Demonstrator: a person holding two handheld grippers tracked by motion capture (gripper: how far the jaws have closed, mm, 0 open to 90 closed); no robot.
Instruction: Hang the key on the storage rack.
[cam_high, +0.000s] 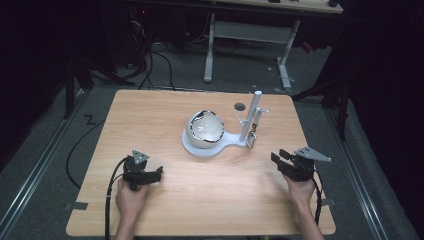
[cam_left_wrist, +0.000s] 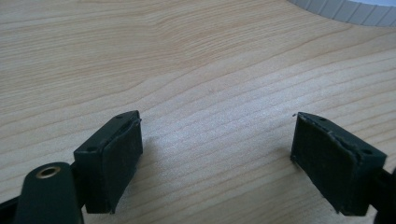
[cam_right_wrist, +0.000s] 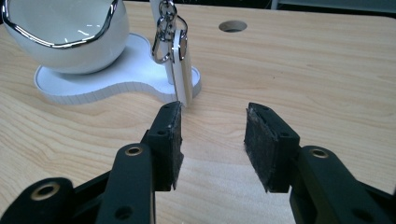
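Your left hand (cam_high: 131, 196) grips the left gripper (cam_high: 159, 172) low, its 2 jaws spread wide with nothing between them. Your right hand (cam_high: 300, 189) holds the right gripper (cam_high: 278, 156) angled inward, its jaws partly apart and empty.

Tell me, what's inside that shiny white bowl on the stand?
The white bowl shows a bare, glossy inner wall with light reflections in the right gripper view. Its silver rim hides the bottom, so whatever might lie there cannot be seen.

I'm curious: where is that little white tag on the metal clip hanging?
In the high view the white tag hangs right of centre on the white post, beside the white bowl.
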